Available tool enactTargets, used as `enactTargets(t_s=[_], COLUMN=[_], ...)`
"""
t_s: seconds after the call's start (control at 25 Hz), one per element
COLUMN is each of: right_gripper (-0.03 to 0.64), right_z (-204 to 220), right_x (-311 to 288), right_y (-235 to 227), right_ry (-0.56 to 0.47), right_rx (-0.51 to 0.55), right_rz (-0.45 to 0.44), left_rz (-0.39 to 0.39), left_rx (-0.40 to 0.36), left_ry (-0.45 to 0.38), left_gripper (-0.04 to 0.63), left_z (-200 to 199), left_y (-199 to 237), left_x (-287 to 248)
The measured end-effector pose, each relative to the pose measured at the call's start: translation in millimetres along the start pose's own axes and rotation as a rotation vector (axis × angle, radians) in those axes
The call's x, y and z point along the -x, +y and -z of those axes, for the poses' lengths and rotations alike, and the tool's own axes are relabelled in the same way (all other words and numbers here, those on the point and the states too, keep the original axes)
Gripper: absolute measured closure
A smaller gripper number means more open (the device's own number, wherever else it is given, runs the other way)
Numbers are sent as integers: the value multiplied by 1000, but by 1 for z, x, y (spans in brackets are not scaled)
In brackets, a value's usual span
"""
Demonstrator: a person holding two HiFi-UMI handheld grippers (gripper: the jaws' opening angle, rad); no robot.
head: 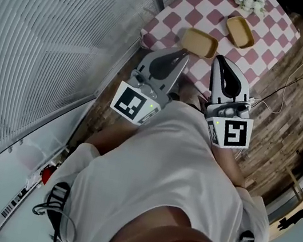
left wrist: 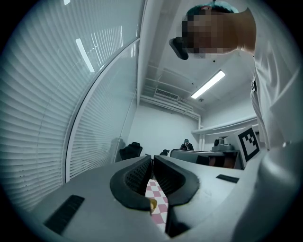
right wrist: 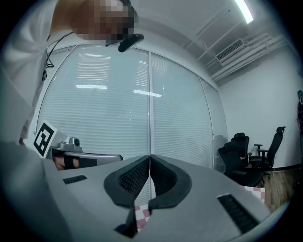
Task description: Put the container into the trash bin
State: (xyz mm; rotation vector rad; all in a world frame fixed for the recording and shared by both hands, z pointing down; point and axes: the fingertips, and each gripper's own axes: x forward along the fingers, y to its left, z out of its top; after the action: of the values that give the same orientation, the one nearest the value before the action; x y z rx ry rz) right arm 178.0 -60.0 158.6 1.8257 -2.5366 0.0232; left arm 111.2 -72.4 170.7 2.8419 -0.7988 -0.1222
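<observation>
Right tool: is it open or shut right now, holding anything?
Shut, empty. In the right gripper view the grey right tool has its black ribbed pads pressed together along one line, nothing between them.

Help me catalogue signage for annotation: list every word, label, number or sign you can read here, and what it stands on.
No words or numbers are readable in any view.
Left claw: square marker on its cube, a black-and-white pattern, no text.
Right claw: another square marker, likewise no text.
Barcode-like label, head view's lower left: too small to read.
</observation>
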Motion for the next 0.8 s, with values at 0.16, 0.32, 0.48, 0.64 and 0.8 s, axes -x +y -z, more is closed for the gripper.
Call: enactTargets(t_s=[0.16, 0.32, 0.48, 0.64, 0.8], right_gripper=[586, 586, 586, 586, 586], right_z=[2, 8, 12, 11, 19], right_x=[-1, 3, 8, 11, 14], right_y=[4, 3, -2, -10, -21], right_ry=[2, 16, 27, 32, 55], right_rx=[6, 2, 5, 13, 18], right_rz=[20, 33, 48, 67, 67], left_rz=[8, 4, -9, -21, -33], left_rx=[0, -4, 0, 4, -2], left_ry=[4, 6, 18, 39, 60], left_gripper=[552, 552, 552, 552, 552], left_z=[3, 6, 10, 15, 22], left_y=[7, 7, 6, 5, 4], left_x=[5, 8, 9, 7, 1])
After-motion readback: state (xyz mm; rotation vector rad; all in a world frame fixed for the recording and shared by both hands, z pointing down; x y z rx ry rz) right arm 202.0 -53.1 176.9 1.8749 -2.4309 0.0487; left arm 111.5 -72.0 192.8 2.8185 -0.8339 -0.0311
